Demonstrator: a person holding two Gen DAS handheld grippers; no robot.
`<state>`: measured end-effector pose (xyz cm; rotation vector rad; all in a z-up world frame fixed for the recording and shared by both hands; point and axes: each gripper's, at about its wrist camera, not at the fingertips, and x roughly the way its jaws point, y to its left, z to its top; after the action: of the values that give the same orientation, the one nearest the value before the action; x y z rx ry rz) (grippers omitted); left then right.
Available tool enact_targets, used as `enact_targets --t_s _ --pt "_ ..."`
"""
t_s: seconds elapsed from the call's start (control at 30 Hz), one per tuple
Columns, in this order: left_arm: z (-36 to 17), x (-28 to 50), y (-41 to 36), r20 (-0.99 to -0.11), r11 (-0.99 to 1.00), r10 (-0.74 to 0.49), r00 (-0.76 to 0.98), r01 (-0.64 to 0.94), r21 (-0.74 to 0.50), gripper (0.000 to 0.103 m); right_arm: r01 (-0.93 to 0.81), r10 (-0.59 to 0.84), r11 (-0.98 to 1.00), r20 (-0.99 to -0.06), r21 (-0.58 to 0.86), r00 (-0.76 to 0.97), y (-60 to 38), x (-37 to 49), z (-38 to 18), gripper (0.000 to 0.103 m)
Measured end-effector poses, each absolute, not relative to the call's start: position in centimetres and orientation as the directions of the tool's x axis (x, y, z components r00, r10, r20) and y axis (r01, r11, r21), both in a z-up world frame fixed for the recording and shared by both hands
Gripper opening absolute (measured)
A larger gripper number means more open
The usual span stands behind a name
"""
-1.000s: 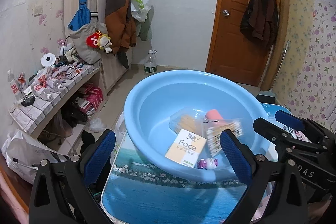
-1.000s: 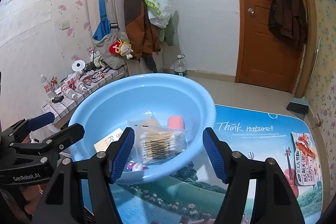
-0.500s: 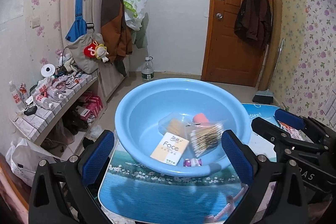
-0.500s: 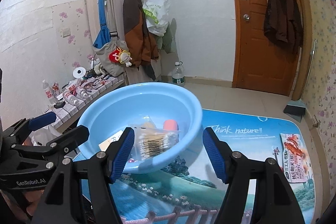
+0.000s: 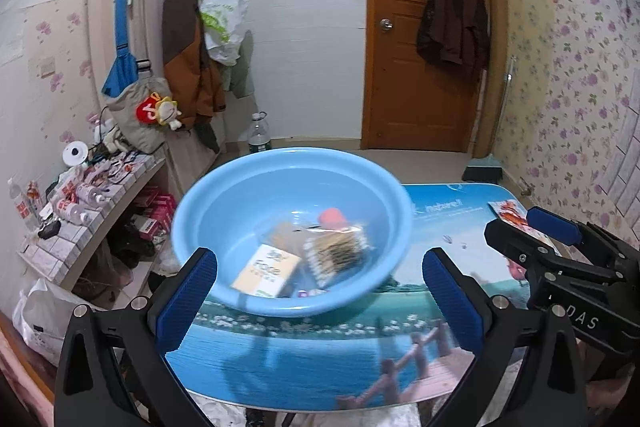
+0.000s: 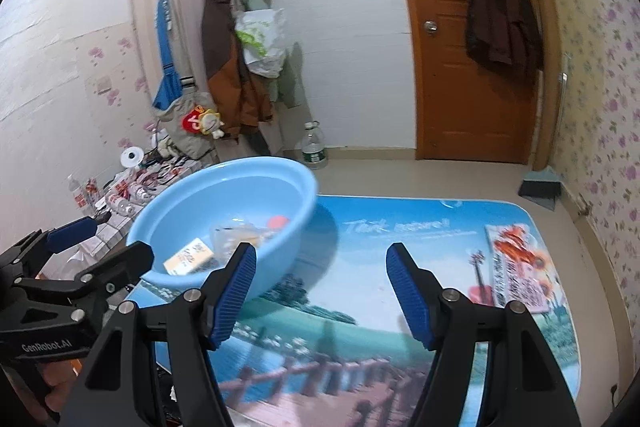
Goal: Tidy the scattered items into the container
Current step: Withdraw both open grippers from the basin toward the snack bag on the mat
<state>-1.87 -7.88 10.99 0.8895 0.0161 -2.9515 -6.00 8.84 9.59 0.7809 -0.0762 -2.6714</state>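
Blue basin loaded, both tools empty.

Left wrist view: left gripper (image 5: 320, 287) spread wide, nothing between the pads; beyond them, blue basin (image 5: 292, 235) on the picture-printed table (image 5: 320, 359), holding a tissue pack (image 5: 266, 269), a bag of cotton swabs (image 5: 336, 255) and a pink-capped item (image 5: 332, 218). Right wrist view: right gripper (image 6: 322, 293) parted and empty over bare tabletop; basin to its left, snack packet (image 6: 516, 267) lying flat well apart on the right.

A low table (image 6: 400, 267) with a printed blue seaside scene and rounded corners carries a light-blue plastic basin (image 6: 240, 187) at its left end and a flat red-and-white snack packet (image 6: 516, 267) lying well apart near its right edge.
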Motion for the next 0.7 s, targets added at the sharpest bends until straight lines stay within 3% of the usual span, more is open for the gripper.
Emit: enact_targets --t_s 0.7 --pt "9.6 -3.4 1.8 -0.596 -0.994 0.068 -0.800 -0.106 0.029 0.103 0.074 -0.177 -0.977 -0.571 0.199 -0.802 22.8 -5.6 5.7 0.069"
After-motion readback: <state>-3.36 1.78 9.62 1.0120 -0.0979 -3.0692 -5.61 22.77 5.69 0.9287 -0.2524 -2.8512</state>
